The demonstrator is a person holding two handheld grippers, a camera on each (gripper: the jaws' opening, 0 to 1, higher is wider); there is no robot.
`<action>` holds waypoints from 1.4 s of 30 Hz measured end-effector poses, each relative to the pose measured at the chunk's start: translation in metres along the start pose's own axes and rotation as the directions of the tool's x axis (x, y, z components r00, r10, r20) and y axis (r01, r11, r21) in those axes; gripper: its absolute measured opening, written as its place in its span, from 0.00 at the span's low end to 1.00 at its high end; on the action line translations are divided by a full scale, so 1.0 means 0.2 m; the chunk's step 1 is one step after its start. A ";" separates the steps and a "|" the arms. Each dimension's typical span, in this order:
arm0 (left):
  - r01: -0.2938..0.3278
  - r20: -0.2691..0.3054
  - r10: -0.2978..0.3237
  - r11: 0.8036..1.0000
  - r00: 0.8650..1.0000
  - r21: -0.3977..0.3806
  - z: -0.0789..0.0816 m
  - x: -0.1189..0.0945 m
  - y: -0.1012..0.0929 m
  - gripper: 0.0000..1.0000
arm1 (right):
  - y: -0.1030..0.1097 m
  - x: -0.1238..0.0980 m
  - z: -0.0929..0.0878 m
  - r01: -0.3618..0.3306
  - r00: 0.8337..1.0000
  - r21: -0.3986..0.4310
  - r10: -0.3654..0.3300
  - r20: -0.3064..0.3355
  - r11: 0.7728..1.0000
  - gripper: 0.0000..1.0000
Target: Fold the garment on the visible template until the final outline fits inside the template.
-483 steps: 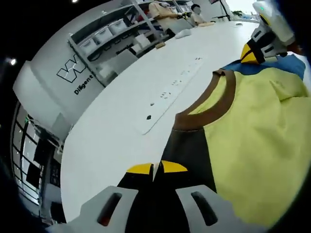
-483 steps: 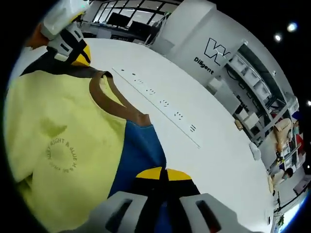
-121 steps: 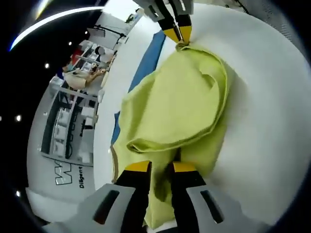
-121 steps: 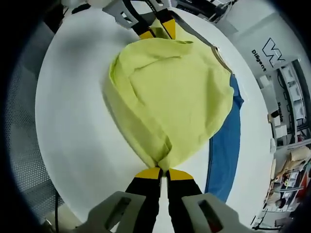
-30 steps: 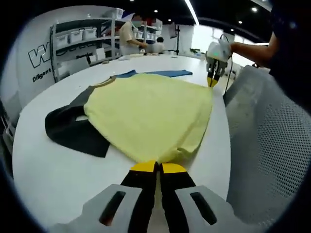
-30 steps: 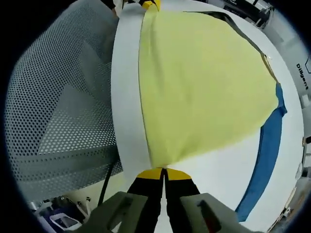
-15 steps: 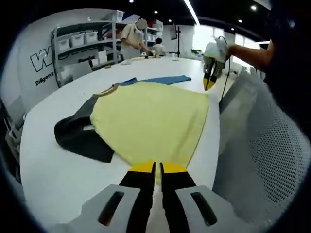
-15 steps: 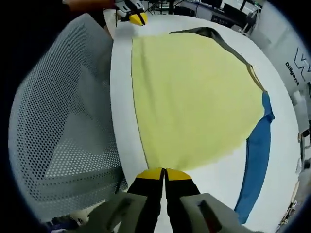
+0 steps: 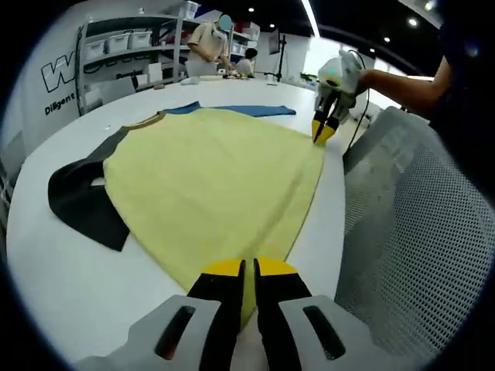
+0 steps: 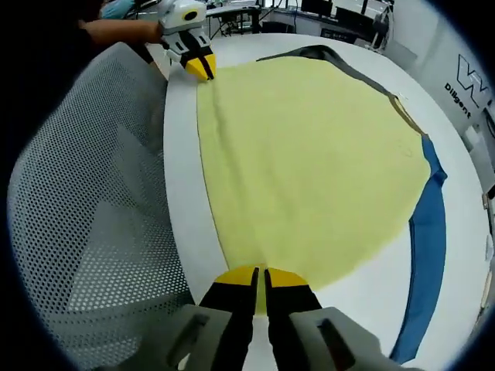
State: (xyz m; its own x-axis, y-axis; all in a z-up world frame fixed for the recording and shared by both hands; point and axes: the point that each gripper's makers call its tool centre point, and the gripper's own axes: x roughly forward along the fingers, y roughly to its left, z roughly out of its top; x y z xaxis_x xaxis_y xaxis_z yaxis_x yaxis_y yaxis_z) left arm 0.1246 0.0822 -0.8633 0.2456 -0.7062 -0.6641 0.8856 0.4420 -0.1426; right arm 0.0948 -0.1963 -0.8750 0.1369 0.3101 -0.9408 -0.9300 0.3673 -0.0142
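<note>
Garment (image 9: 209, 178) lies spread on the counter (image 9: 62, 270), each gripper's fingers clamped on a hem corner: left gripper (image 9: 247, 270), right gripper (image 10: 259, 280). Uneven pulling could skew the fold.

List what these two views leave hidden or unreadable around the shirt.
- Template outline: the spread garment covers the table in both views; no marking can be made out.
- Wall lettering: cut off by the right gripper view's edge.
- Hem corners: hidden inside the left claw and the right claw.
- Shelf bins: too small, left gripper view.
</note>
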 end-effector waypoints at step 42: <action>-0.171 0.421 0.247 0.963 0.873 -0.210 0.61 -0.20 0.17 0.00 | -0.27 -0.26 0.27 0.176 0.964 0.107 -0.193 0.182 0.979 0.00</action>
State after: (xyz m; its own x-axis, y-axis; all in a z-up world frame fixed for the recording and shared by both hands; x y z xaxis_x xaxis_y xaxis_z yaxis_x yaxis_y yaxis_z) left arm 0.1923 0.0591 -0.7521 0.5991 -0.7399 -0.3059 0.7275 0.6626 -0.1780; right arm 0.1558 -0.1844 -0.8075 0.3735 0.3874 -0.8428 -0.8493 0.5081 -0.1429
